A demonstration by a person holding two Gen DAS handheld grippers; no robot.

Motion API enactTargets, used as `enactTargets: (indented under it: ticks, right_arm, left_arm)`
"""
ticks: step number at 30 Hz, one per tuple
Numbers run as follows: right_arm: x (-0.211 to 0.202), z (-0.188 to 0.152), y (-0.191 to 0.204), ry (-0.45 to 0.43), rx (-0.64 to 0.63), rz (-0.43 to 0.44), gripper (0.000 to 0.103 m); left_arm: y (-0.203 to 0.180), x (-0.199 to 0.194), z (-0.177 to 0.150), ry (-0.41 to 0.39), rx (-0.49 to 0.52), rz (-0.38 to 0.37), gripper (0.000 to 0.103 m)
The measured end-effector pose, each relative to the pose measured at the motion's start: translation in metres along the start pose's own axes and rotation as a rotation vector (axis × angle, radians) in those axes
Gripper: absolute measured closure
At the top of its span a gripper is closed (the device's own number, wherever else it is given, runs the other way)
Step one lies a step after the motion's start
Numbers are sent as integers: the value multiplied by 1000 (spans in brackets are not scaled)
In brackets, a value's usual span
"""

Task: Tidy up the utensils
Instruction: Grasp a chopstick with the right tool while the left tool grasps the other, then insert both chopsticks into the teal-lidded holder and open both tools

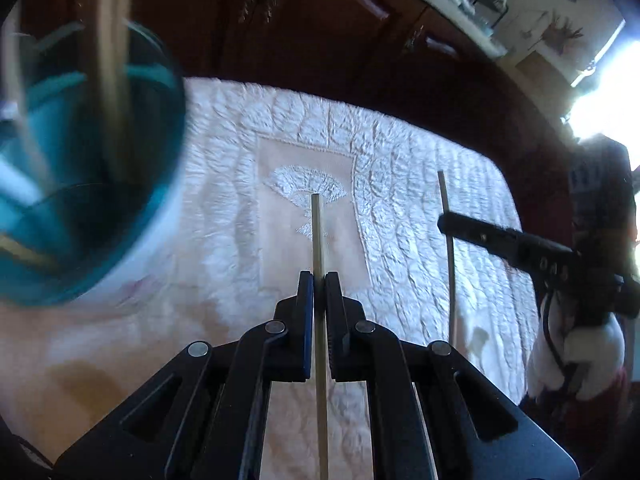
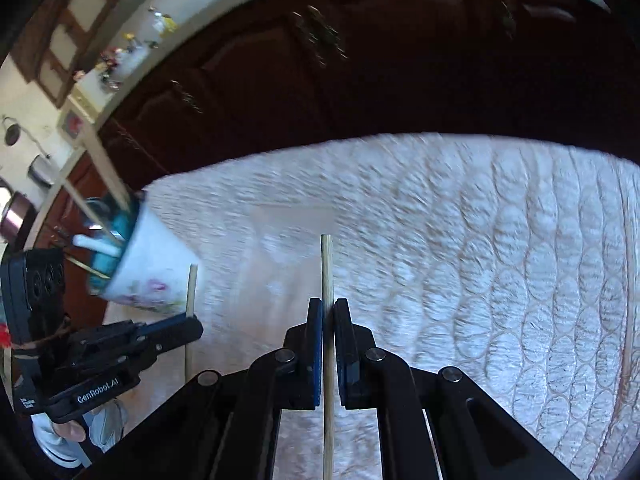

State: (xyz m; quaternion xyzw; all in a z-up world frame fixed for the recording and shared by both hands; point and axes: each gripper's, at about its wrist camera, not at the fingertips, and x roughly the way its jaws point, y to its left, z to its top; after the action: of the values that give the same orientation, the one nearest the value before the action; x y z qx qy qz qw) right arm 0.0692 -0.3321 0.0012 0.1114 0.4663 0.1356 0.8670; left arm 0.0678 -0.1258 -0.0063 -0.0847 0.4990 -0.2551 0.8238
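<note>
Pinching one chopstick apiece, left tool and right tool stand clamped beside the cup.

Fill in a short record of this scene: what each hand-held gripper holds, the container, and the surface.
left hand-held gripper: shut on a chopstick
right hand-held gripper: shut on a second chopstick
container: white cup with teal inside, utensils already standing in it
surface: white quilted cloth

Daylight glare blows out the right edge; motion blur smears the cup.
</note>
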Motion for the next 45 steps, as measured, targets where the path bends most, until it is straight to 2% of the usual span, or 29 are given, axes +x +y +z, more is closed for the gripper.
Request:
enactTargets:
  ticks: [4,8,16,24,34,40,45]
  right_arm:
    - [-19,3,30,-34,-56,15,98]
    - [-34,3,52,-63,-102,26,98]
    - [-38,5,82,-84,-151,33,98]
    - [-47,5,99,-105,-180,32,98]
    - [-57,9,115,-128,-204,55,98]
    - [-65,20,129,-147,-240,76,98]
    - [-81,35,143,-183,-275,100,98]
  left_arm:
    - [-1,-33,-6,-52,6,-17,99]
    - [3,-63,-13,-103,20,6,99]
    - [17,-92,-22,-161,-11,45,99]
    - [22,-118,-25,-219,-10,59,99]
    - [30,-140,-27,-250,-24,43,99]
    - [39,-177,-23,-282,-29,14,99]
    - [44,-222,-10,-355,-25,11,99]
